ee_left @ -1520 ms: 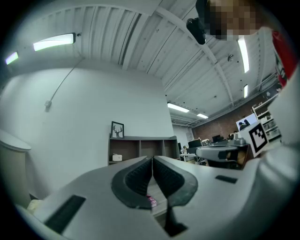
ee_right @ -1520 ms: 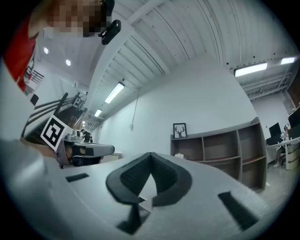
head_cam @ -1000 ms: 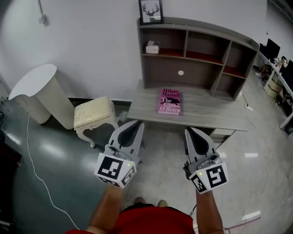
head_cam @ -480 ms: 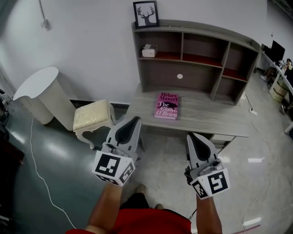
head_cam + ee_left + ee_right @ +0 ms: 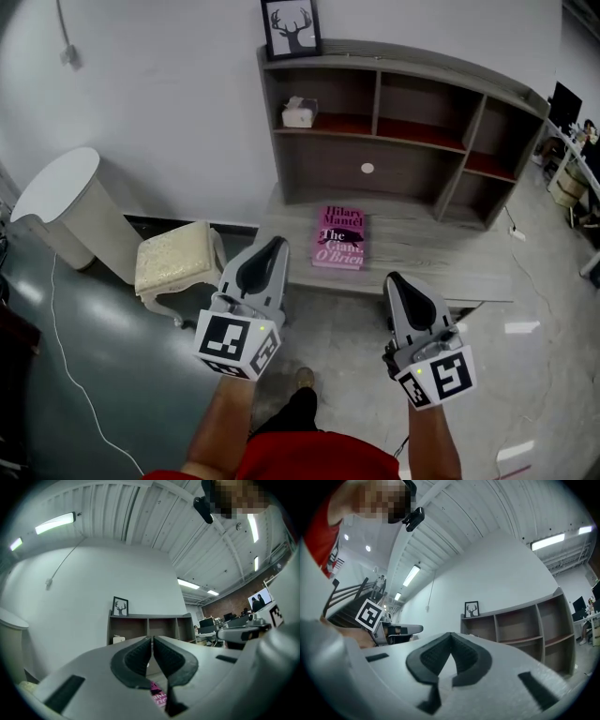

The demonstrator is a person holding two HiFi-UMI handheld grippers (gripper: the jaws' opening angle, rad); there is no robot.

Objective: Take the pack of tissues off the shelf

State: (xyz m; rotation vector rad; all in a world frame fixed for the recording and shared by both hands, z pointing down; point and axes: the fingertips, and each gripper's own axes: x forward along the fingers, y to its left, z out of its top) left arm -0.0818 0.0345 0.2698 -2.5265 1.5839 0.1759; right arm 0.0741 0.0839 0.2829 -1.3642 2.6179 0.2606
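1. One white round table (image 5: 56,187) and one cream stool (image 5: 173,261) stand on the floor at far left.
2. Left tongs (image 5: 274,244), first of two: jaws pressed together, nothing between them.
3. One pack of tissues (image 5: 299,113) sits in the top-left compartment of the single shelf unit (image 5: 319,169), well apart from both tongs. Its long axis appears to run along the shelf front, and a tissue stands up from its top.
4. One framed deer picture (image 5: 289,28) stands on top of the shelf unit.
5. One pink book (image 5: 339,236) lies flat on the bench (image 5: 431,248).
6. Right tongs (image 5: 394,279): jaws together, empty.
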